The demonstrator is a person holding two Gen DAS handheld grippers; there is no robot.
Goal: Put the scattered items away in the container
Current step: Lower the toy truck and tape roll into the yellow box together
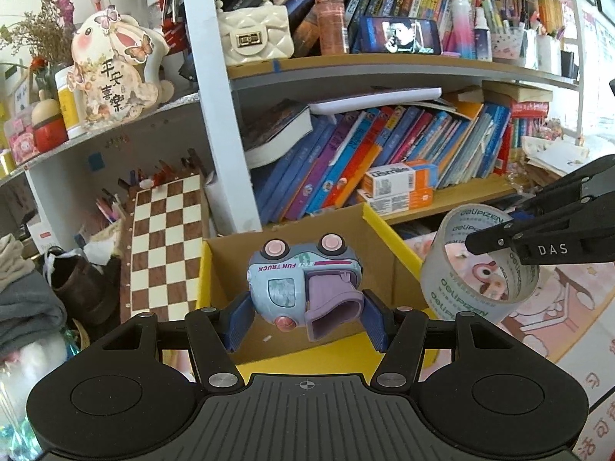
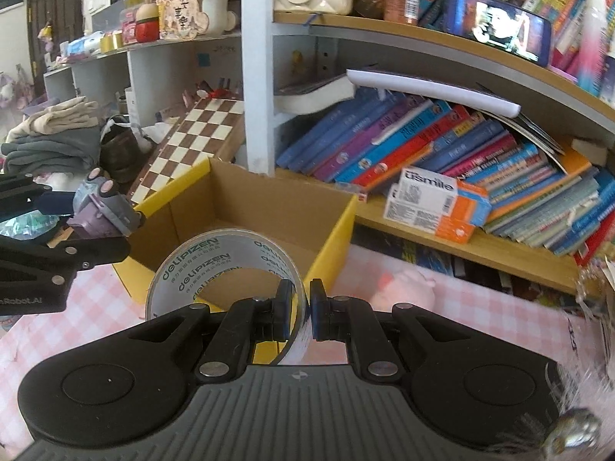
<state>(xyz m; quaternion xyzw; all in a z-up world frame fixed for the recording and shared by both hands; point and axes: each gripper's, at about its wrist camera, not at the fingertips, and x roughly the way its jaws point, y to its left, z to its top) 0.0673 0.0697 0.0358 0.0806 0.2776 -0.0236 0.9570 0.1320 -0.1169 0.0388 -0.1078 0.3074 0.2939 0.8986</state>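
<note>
A blue toy truck (image 1: 303, 280) with pink wheels and a purple part hangs upside down over the open cardboard box (image 1: 378, 226), whose outside is yellow. My left gripper (image 1: 307, 307) is shut on the toy truck from both sides. A roll of clear tape (image 1: 449, 292) is held just right of the box by my right gripper (image 1: 474, 240). In the right wrist view my right gripper (image 2: 300, 299) pinches the wall of the tape roll (image 2: 215, 261) in front of the box (image 2: 269, 207). The toy truck (image 2: 103, 199) in my left gripper (image 2: 123, 226) shows at left.
A folded chessboard (image 1: 165, 246) leans left of the box. Behind it stands a bookshelf with leaning books (image 1: 346, 161) and small orange and white boxes (image 1: 399, 182). A pink checked cloth (image 2: 96, 307) covers the table, with a pink plush (image 2: 403, 288) at right. Folded clothes (image 2: 50, 134) lie far left.
</note>
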